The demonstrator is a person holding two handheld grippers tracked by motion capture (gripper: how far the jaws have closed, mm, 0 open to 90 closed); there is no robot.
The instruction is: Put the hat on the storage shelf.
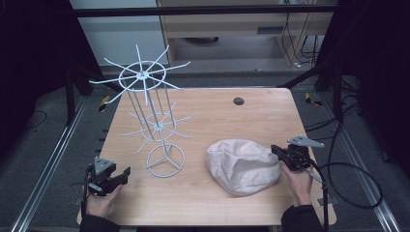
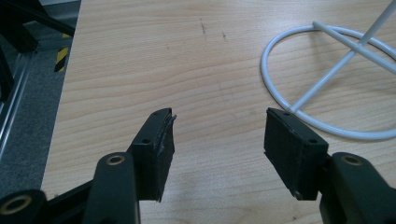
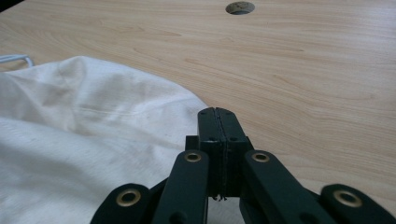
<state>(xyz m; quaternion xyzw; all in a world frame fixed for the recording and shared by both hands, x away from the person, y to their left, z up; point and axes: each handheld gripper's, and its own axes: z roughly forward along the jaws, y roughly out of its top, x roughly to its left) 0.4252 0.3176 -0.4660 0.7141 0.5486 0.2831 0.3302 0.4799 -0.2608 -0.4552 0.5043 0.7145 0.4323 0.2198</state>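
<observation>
A pale pink cloth cap (image 1: 241, 165) lies crumpled on the wooden table (image 1: 217, 116), right of centre; in the right gripper view the cap (image 3: 84, 140) spreads across the left half. My right gripper (image 1: 276, 150) sits at the cap's right edge, jaws pressed flat together with nothing between them; in its own view the right gripper (image 3: 217, 114) rests just over the cloth's rim. A white wire rack (image 1: 153, 116) with spoked tiers stands left of centre. My left gripper (image 1: 126, 173) hovers low at the front left, open and empty. Its own view shows the left gripper (image 2: 218, 135) beside the rack's ring base (image 2: 327, 79).
A round dark grommet hole (image 1: 238, 101) sits near the table's far edge, also the hole (image 3: 240, 7) ahead of the right gripper. A black cable (image 1: 348, 179) loops off the table's right side. Metal rails (image 1: 53, 159) flank the table.
</observation>
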